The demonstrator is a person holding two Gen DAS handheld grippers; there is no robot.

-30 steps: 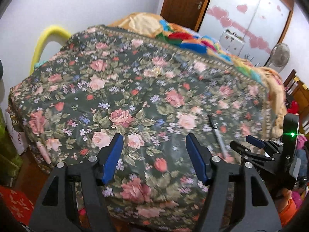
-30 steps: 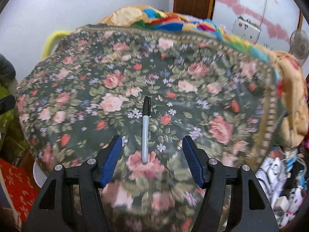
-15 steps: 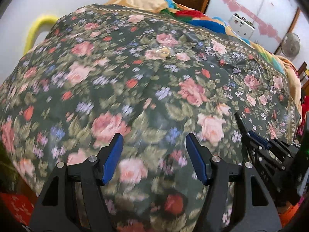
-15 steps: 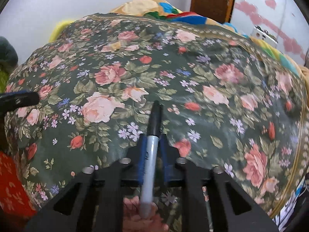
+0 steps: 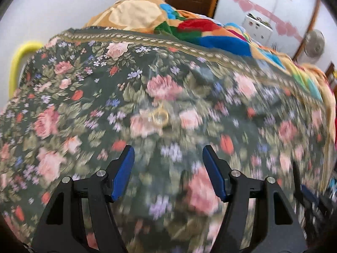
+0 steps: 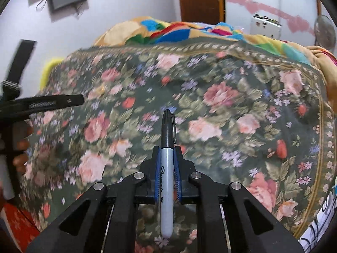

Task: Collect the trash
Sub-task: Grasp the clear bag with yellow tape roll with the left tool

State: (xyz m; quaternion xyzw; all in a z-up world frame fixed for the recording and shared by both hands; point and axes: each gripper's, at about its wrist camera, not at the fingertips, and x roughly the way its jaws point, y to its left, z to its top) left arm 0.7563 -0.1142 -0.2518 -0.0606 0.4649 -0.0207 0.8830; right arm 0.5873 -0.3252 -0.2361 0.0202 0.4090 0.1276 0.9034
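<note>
Your right gripper clamps the marker above the floral bedspread; your left gripper hovers wide over it, short of the clear wrapper.

both wrist cams close – share floral bedspread

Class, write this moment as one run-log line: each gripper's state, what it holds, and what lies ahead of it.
right gripper: shut on marker | left gripper: open, holding nothing | ahead of left: clear wrapper on floral bedspread
</note>
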